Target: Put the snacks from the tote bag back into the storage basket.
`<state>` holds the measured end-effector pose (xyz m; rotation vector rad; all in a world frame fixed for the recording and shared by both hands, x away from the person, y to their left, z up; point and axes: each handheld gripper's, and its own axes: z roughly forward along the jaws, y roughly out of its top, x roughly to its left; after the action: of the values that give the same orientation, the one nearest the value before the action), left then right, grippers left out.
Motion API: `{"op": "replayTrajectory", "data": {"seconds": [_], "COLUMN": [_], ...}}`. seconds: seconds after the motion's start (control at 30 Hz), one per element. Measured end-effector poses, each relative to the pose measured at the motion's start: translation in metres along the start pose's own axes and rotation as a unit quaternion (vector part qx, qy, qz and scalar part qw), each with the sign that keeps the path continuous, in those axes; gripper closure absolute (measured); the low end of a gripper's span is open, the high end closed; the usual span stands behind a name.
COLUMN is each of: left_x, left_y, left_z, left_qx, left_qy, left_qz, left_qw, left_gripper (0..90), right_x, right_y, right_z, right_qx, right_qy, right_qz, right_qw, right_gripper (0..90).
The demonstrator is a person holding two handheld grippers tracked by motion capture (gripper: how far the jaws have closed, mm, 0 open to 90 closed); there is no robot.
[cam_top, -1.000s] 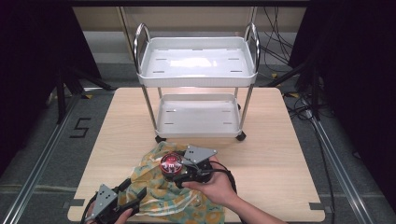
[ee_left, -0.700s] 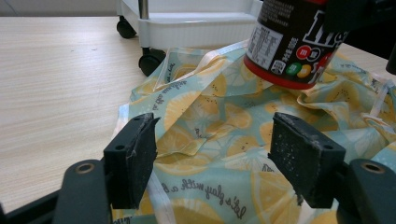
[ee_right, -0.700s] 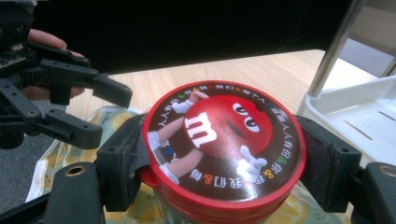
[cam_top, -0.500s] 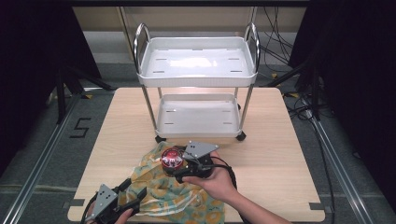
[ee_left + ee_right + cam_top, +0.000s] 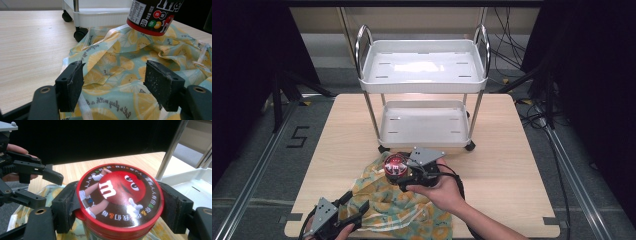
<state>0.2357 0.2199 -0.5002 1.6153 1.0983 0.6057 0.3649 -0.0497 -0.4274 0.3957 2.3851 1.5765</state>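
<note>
At the bottom left of the high view I have my left gripper (image 5: 343,212) low over the near edge of the lemon-print bag (image 5: 399,210), its jaws standing apart with cloth between them but nothing pinched; in the left gripper view the bag (image 5: 117,67) lies crumpled just past the open jaws. Just above centre-bottom, my right gripper (image 5: 404,172) is clamped on the candy jar (image 5: 395,164), both jaws pressed against the red lid (image 5: 120,192) in the right gripper view, and the jar (image 5: 153,13) hangs just above the cloth at the top of the left gripper view. My worry is that grip: I judge the jaws hold the lid rim and not the body, so a tilt or jerk could let the jar slide out or the lid come loose. The bag could also drag along if it snags on the jar's base, since my left gripper isn't pinning it. Farther up the frame stands the white cart (image 5: 424,95) on the table (image 5: 512,150); swinging wide could knock a chrome post.
</note>
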Motion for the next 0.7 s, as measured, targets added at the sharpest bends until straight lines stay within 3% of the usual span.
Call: {"op": "replayTrajectory", "data": {"seconds": [0.03,0.2,0.23,0.3,0.7], "left_x": [0.0,0.0,0.0,0.0,-0.001], "left_y": [0.0,0.0,0.0,0.0,0.0], "left_z": [0.001,0.001,0.001,0.001,0.001], "left_qx": [-0.01,-0.011,-0.01,-0.011,-0.01], "left_qy": [-0.002,-0.002,-0.003,-0.003,-0.004], "left_qz": [-0.006,-0.008,-0.006,-0.006,-0.006], "left_qw": [0.9999,0.9999,0.9999,0.9999,0.9999], "left_gripper": [30.2,30.1,30.1,30.1,30.1], "right_x": [-0.001,-0.004,-0.004,-0.005,-0.013], "right_y": [0.0,0.002,0.002,0.002,0.01], "right_z": [0.0,0.001,0.0,0.001,0.001], "right_qx": [-0.004,-0.005,0.0,-0.009,-0.01], "right_qy": [-0.003,-0.006,-0.008,-0.009,-0.013], "right_qz": [0.004,0.004,0.013,0.001,0.001], "right_qw": [1.0,1.0,0.9999,0.9999,0.9999], "right_gripper": [26.5,26.5,26.6,26.5,26.5]}}
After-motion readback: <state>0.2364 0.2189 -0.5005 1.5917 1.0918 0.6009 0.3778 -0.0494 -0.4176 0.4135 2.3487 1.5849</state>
